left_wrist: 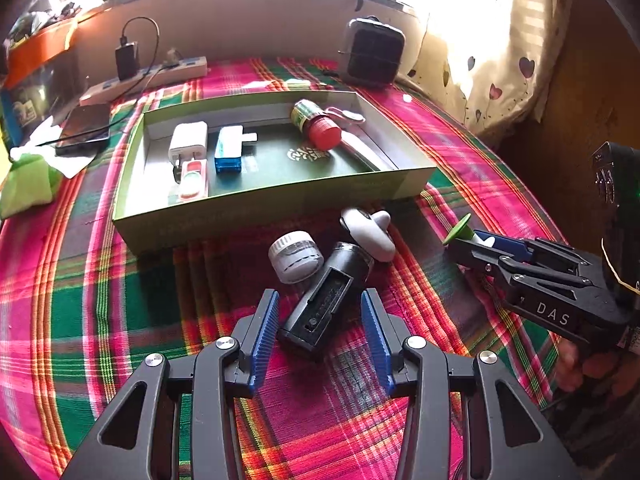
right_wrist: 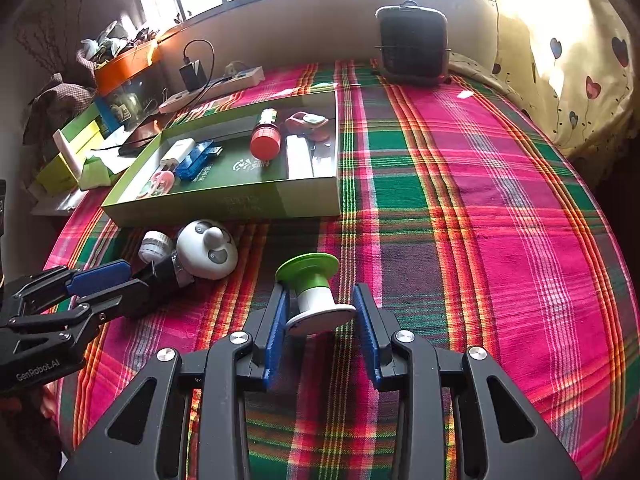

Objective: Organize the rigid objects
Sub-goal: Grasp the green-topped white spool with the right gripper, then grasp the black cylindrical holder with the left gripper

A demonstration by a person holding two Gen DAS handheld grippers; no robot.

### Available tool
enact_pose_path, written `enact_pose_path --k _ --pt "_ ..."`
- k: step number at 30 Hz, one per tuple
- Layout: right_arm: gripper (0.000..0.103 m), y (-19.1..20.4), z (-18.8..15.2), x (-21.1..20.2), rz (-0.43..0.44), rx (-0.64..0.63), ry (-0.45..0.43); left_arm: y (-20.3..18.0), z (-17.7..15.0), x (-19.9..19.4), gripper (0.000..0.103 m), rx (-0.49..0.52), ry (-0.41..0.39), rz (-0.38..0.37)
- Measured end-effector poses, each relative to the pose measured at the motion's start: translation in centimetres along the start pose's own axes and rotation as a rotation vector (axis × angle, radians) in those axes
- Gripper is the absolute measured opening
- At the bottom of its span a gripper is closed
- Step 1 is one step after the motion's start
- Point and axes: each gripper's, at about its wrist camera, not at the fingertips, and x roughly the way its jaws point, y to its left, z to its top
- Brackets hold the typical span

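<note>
woven plaid cloth (right_wrist: 460, 184) — matt, glossy plastic spool (right_wrist: 316, 292)

A plaid-covered bed (right_wrist: 460, 184) carries a green tray (right_wrist: 224, 204), a power strip (right_wrist: 216, 88) and a small heater (right_wrist: 412, 40).

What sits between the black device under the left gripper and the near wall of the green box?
In the left wrist view, a small white jar and a white rounded gadget lie between the black device and the green box.

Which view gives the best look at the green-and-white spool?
The right wrist view: the green-and-white spool lies centred between the right gripper pads, both flanges visible. The left wrist view shows only its green flange at the right gripper's tip, the rest hidden.
</note>
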Motion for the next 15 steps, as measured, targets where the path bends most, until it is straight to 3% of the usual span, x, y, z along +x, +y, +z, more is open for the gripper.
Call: enact_pose_path --k 8,15 --pt "0.035 -0.4 0.0 0.0 0.004 -0.001 0.0 -1.8 -0.2 0.8 0.04 0.036 0.017 -0.022" --pt "0.035 -0.7 0.0 0.0 0.01 -0.001 0.001 -2.6 -0.1 1.2 0.041 0.072 0.003 0.03"
